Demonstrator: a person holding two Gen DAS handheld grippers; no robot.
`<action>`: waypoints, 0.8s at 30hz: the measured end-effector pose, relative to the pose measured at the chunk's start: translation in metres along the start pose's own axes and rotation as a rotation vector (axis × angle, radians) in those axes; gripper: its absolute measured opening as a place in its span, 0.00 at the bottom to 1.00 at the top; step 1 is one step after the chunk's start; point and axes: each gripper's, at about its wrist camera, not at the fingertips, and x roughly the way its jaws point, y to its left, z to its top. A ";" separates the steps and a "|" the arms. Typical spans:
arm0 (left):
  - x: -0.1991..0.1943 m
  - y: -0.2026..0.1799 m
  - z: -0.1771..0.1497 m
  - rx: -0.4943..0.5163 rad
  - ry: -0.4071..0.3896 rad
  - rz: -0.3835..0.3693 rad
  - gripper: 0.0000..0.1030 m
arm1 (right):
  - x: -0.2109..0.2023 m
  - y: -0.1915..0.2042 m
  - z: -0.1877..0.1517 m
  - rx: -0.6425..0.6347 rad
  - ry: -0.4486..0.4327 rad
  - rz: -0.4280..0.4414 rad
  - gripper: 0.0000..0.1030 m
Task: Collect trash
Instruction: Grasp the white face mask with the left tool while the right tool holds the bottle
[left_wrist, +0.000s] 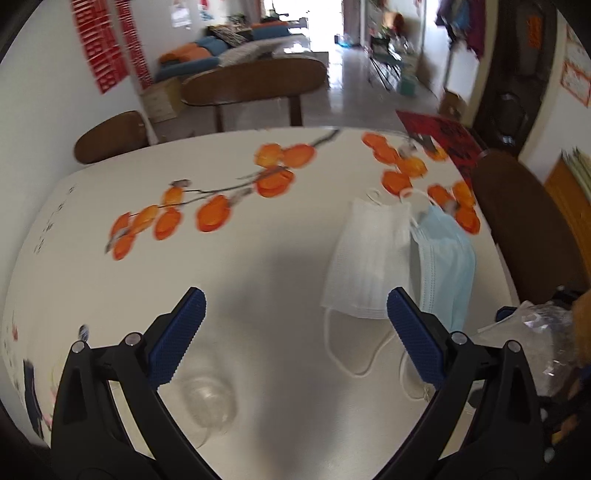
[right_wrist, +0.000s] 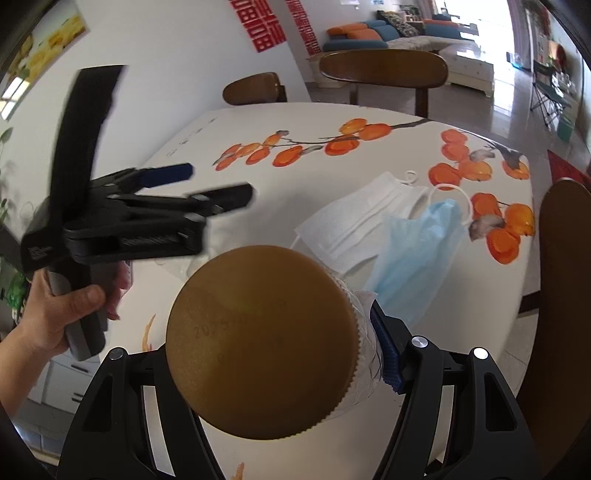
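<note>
A white table (left_wrist: 258, 280) painted with orange fruit on branches is seen in a room with brown wooden chairs (left_wrist: 255, 83) around it, red paper cuts (left_wrist: 99, 48) on the wall and a blue and orange sofa (left_wrist: 199, 53) far behind. A white mask (left_wrist: 365, 258) and a blue mask (left_wrist: 443, 258) are laid touching, side by side, near the right edge. The left gripper (left_wrist: 295, 332) is held wide open with nothing in it, while a clear bottle with a brown cap (right_wrist: 262, 339) is squeezed by the right gripper (right_wrist: 269, 350) above the table.
</note>
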 end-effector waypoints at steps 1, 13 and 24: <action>0.011 -0.008 0.001 0.007 0.024 -0.020 0.93 | -0.001 -0.004 -0.001 0.008 -0.003 -0.006 0.66; 0.086 -0.022 0.007 -0.007 0.135 -0.075 0.93 | -0.003 -0.053 0.001 0.120 -0.018 -0.035 0.66; 0.107 -0.037 0.005 0.016 0.165 -0.127 0.07 | 0.000 -0.054 0.002 0.139 -0.017 -0.025 0.66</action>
